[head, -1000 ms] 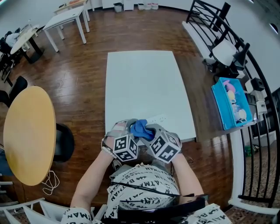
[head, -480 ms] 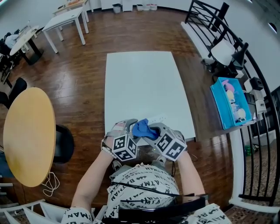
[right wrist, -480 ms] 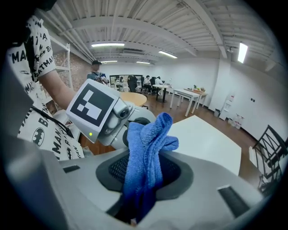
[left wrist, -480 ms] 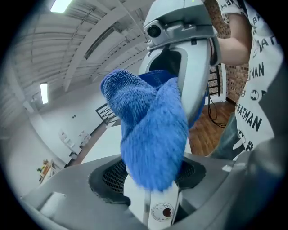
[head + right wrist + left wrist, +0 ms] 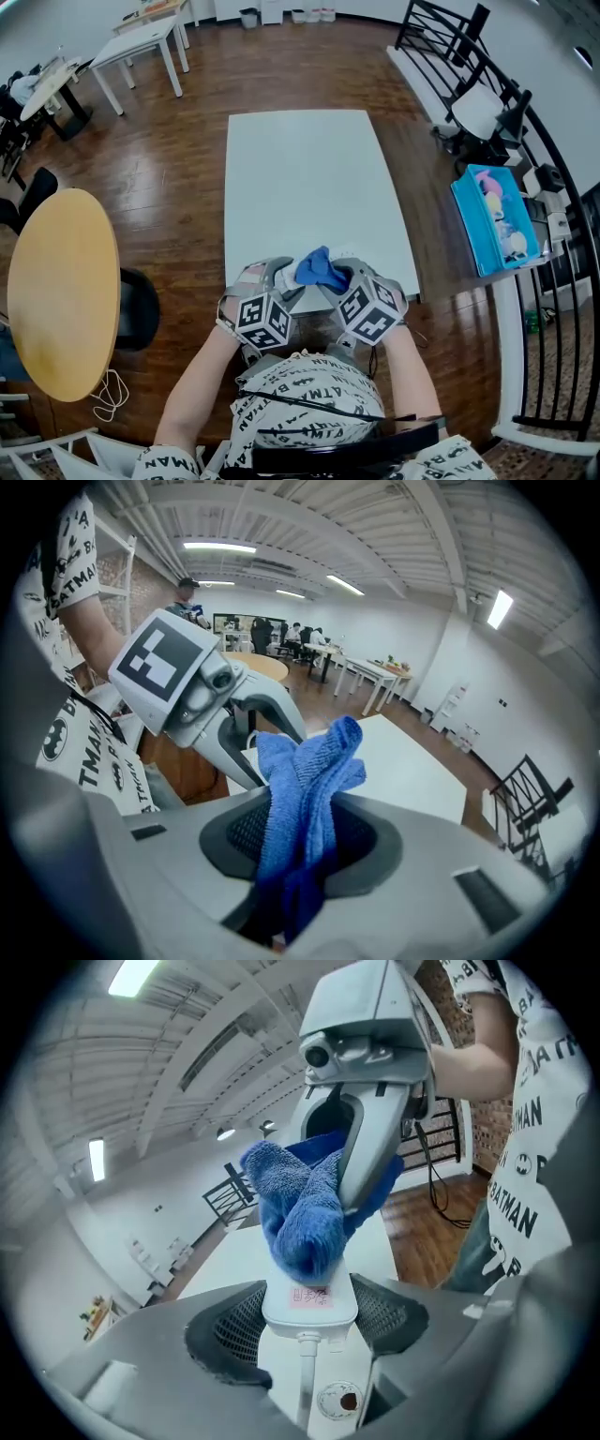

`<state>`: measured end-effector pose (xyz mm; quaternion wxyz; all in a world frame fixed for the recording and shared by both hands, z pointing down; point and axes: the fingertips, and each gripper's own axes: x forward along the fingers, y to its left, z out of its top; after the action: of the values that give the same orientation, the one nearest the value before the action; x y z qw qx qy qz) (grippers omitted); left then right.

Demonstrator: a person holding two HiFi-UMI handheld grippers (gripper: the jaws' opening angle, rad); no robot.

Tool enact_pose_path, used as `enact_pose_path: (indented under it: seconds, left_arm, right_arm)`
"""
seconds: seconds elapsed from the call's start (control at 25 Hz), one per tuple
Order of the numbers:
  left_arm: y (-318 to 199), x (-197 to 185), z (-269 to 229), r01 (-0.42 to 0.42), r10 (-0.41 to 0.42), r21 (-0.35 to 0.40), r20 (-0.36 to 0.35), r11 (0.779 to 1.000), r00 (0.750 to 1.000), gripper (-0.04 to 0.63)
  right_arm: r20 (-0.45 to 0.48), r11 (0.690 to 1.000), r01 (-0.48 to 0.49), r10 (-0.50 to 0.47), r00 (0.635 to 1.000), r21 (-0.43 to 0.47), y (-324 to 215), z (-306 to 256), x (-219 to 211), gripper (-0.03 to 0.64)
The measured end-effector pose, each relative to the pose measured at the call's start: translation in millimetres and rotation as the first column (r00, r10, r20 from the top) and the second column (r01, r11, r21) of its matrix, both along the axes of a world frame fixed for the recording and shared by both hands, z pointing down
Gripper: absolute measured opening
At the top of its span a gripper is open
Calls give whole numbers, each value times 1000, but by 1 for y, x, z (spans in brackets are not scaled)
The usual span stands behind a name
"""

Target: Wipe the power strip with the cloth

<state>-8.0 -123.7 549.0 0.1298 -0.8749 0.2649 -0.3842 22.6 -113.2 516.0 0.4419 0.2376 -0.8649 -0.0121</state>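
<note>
left tongs [image 5: 284, 280] clamp the cord end of the white power strip [image 5: 307, 1303], by the counter's [image 5: 309, 178] near edge. right tongs [image 5: 339, 281] pinch the blue cloth [image 5: 300, 789], its bunched tip pressed on the strip's top, just beyond that clamped end.

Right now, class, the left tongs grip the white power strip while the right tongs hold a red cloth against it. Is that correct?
Not quite: the cloth is blue, not red, as the right gripper view shows. The left tongs do grip the white power strip, and the right tongs hold the cloth against it.
</note>
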Motion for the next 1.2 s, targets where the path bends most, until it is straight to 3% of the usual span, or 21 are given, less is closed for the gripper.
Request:
enact_pose_path:
  seconds: [0.4,0.56,0.8,1.2]
  left_arm:
    - [1,-7,-9,20,-20,-12,-41,1000,999,278]
    - [-5,-10,-11,51,-53,-25,-61,998,997,278]
    - [-26,-23,-20,174,-185,-83,-161,981,969,278]
    - [-35,-28,-23,286,-320,-157,-273,945,907,278]
  right_arm:
    - [-49,961,-272,274,960,51,-47,5,104,137]
    - [2,936,-348,348,937,60,-52,-3,125,136]
    - [161,923,-385,379,911,6,-35,-4,102,136]
    - [290,931,-352,365,885,-96,-15,13,42,137]
